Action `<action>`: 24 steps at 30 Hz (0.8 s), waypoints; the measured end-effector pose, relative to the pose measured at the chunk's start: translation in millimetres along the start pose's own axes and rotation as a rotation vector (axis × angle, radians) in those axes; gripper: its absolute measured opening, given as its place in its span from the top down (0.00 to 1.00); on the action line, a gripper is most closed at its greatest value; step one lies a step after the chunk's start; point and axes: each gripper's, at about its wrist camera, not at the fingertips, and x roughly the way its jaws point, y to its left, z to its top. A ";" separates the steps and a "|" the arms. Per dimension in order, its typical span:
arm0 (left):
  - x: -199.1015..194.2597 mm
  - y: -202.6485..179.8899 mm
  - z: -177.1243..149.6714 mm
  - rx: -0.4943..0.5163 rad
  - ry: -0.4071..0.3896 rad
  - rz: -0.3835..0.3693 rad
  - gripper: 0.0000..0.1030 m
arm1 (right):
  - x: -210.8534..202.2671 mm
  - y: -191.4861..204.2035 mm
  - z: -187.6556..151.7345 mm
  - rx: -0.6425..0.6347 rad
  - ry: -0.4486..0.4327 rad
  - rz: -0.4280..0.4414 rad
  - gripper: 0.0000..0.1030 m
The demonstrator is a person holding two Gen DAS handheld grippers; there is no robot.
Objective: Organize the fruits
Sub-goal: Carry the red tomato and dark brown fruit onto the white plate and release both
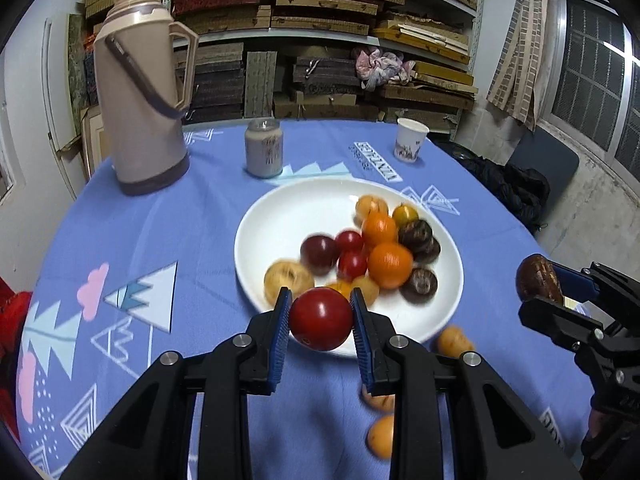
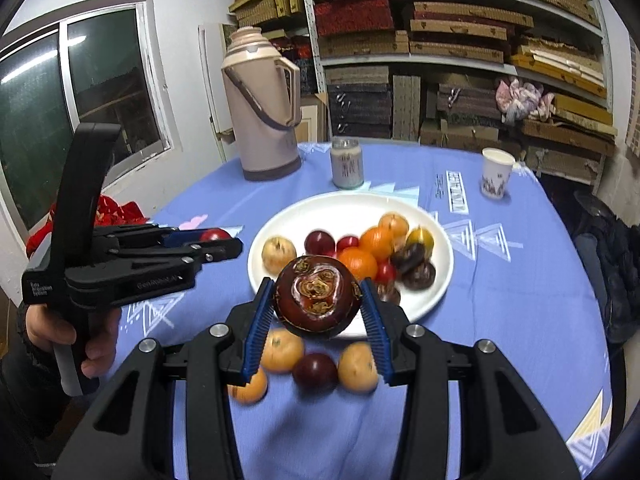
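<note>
Blue tablecloth [image 1: 168,216] below: left gripper [image 1: 321,318] clamps glossy red tomato [image 1: 321,319], right gripper [image 2: 318,304] dark mangosteen [image 2: 318,300].

Even indoor light, fisheye-bent edges, dark corners, fruit on the plate [image 1: 256,236] motion-blurred.

One plate [image 2: 280,224], one flask [image 2: 260,112], one jar [image 2: 346,164], one paper cup [image 2: 496,178], and four loose fruits [image 2: 316,372] on the table [image 2: 500,280].

Right gripper [image 2: 318,312] clamping a dark brown mangosteen [image 2: 317,300] above a blue tablecloth [image 2: 500,300], white plate [image 2: 280,220] of mixed fruit behind, left gripper [image 2: 224,244] pinching a red fruit [image 2: 215,234], beige thermos [image 2: 262,104] beyond
</note>
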 end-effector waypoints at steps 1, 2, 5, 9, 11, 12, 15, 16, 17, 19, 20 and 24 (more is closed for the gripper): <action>1.4 -1.0 3.1 0.001 -0.002 0.002 0.71 | 2.4 -1.1 5.7 -0.001 -0.002 0.004 0.59; 3.7 -2.0 6.9 0.001 -0.001 0.002 0.71 | 4.8 -2.0 9.4 0.000 -0.004 0.006 0.59; 13.9 -2.4 16.5 -0.007 0.004 0.003 0.71 | 17.2 -4.8 20.2 0.003 0.003 0.009 0.59; 34.0 1.8 26.7 -0.035 0.022 -0.005 0.71 | 39.0 -11.6 29.1 0.012 0.022 0.003 0.59; 43.0 2.5 30.4 -0.041 0.035 -0.003 0.71 | 55.5 -16.7 34.2 0.018 0.042 -0.010 0.59; 50.9 2.9 33.0 -0.040 0.046 0.005 0.71 | 62.3 -18.4 35.8 0.020 0.051 -0.015 0.59; 66.8 5.8 36.1 -0.041 0.070 0.016 0.71 | 91.3 -25.7 41.2 0.018 0.097 -0.039 0.59; 72.0 6.6 37.3 -0.042 0.080 0.019 0.71 | 98.2 -27.1 42.5 0.017 0.109 -0.043 0.59; 75.6 7.4 38.0 -0.044 0.087 0.023 0.71 | 106.3 -29.2 43.8 0.018 0.122 -0.049 0.59; 87.5 9.3 39.5 -0.049 0.113 0.028 0.71 | 121.0 -32.5 45.1 0.018 0.146 -0.063 0.59; 90.1 9.4 39.7 -0.050 0.119 0.029 0.71 | 127.7 -34.9 45.8 0.024 0.154 -0.069 0.58; 102.9 10.0 41.4 -0.052 0.152 0.045 0.70 | 143.9 -42.1 46.8 0.047 0.173 -0.085 0.58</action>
